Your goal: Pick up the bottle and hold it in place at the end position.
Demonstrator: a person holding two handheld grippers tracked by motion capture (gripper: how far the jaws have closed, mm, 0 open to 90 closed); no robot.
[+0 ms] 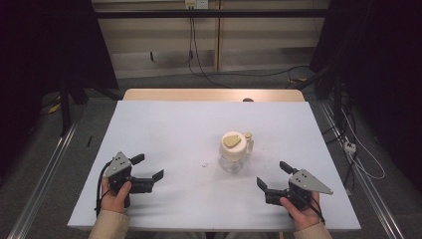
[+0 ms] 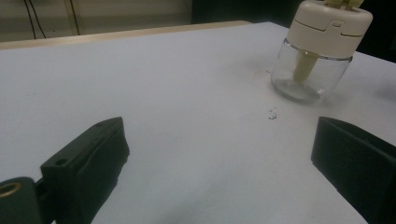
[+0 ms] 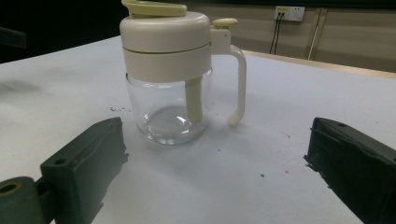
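The glass jar (image 1: 234, 152) with cream lid stands upright on the white tabletop (image 1: 174, 129), slightly right of centre, handle at its 2 o'clock in the high view. The left tongs (image 1: 149, 168) rest at 8 o'clock from the jar, jaws wide, holding nothing. The right tongs (image 1: 273, 175) rest at 4 o'clock, near the jar, jaws wide, holding nothing.

Beige sleeves cover both forearms. Each hand carries a black two-jaw tool, the left tool (image 1: 148, 167) and the right tool (image 1: 272, 175), topped by a grey three-cornered plate with small screws; black cables trail from both.
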